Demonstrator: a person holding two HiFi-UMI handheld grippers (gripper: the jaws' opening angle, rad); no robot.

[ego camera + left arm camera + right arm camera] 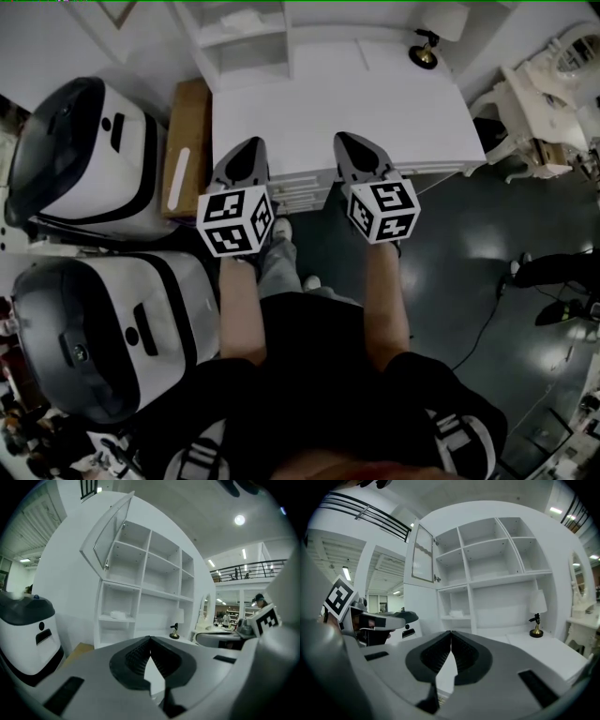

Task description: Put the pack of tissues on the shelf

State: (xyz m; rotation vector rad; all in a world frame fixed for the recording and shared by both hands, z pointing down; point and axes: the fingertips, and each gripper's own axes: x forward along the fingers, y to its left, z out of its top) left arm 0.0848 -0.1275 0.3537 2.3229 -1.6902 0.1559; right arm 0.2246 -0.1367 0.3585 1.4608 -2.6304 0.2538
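Both pairs of jaws are pressed together at the tips with nothing between them. My left gripper (150, 640) and my right gripper (451, 633) are each closed and empty. I hold them side by side above the white desk (375, 103), pointed towards the white shelf unit (140, 588). The pack of tissues (117, 615) lies on the board in the unit's lower left compartment, well apart from both grippers.

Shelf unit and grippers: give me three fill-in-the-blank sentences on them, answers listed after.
The left gripper and the right gripper both have their jaws ____, holding nothing. The shelf unit's glass door stands ____. On the white desk beside the shelves stands a small ____ with a gold base.
Missing: shut; open; lamp.
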